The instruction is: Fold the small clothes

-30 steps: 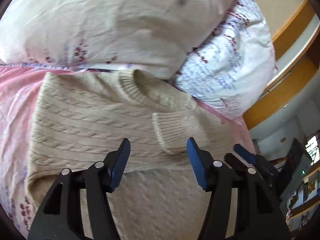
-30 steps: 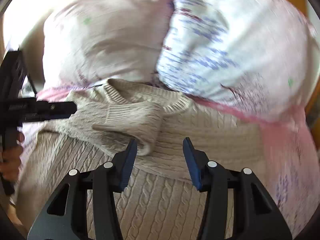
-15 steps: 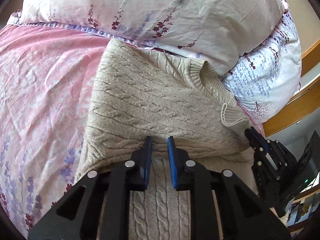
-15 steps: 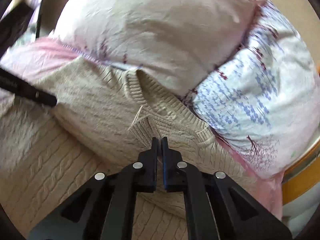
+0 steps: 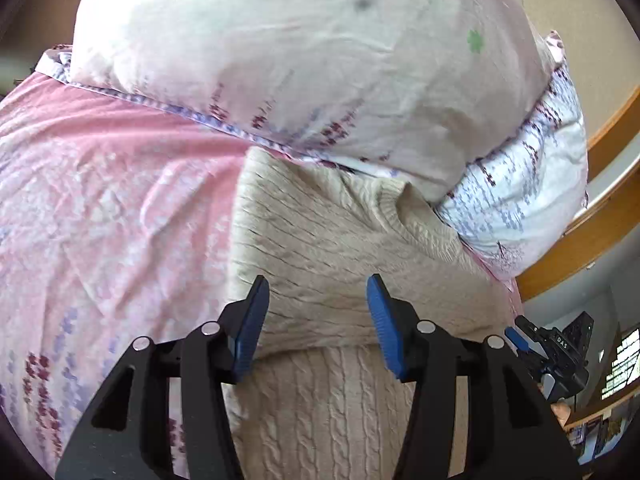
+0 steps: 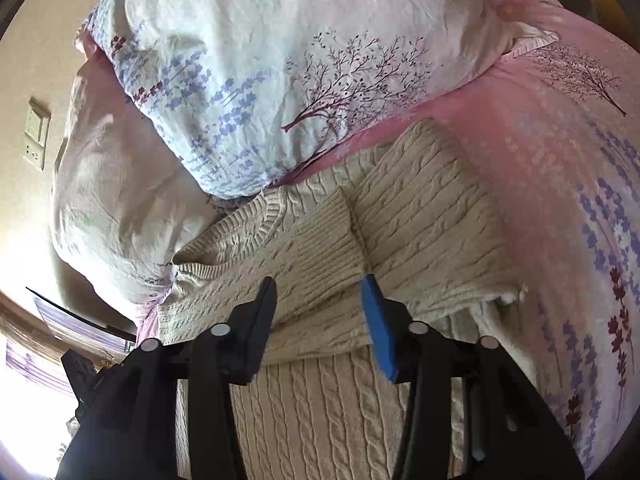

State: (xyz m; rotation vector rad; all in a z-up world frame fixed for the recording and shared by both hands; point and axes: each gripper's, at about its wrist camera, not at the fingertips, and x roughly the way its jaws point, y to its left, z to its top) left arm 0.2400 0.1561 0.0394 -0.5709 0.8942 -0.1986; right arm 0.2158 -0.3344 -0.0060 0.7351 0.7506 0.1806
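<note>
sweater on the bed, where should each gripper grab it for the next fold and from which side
Probably the folded edge nearest the camera. The sweater lies flat on the bedspread, collar against the pillows, so that side is blocked. The fold forms a raised double-layer lip. Bring the open left gripper and right gripper in low from the hem side, pinching that lip near its outer ends.

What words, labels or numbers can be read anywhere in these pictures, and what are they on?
"DAS", white letters on the black body of the right gripper, seen at the edge of the left wrist view; any further letters cannot be made out.
The sweater, the pillows and the wall switch plate show no readable text.
</note>
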